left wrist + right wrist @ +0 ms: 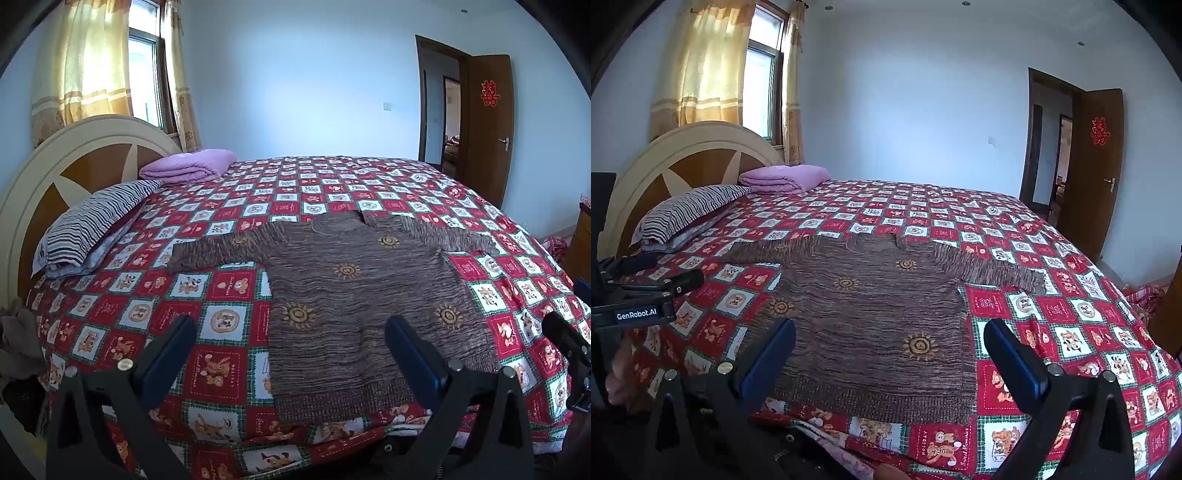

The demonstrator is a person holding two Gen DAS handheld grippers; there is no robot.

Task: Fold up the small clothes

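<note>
A small brown knitted sweater (pixel 354 295) with yellow sun patterns lies flat on the red checked bedspread (pixel 207 295), sleeves spread out to both sides, hem toward me. My left gripper (pixel 290 332) is open and empty, held above the hem's left part. The sweater also shows in the right wrist view (pixel 871 317). My right gripper (pixel 890 336) is open and empty above the hem's right part. The right gripper also shows at the right edge of the left wrist view (pixel 569 343), and the left gripper at the left edge of the right wrist view (pixel 646 295).
A striped pillow (pixel 92 229) and a folded purple blanket (pixel 188 166) lie by the headboard (pixel 74 158) at the left. An open brown door (pixel 487 125) is at the far right. Crumpled cloth (pixel 18 343) lies off the bed's left side.
</note>
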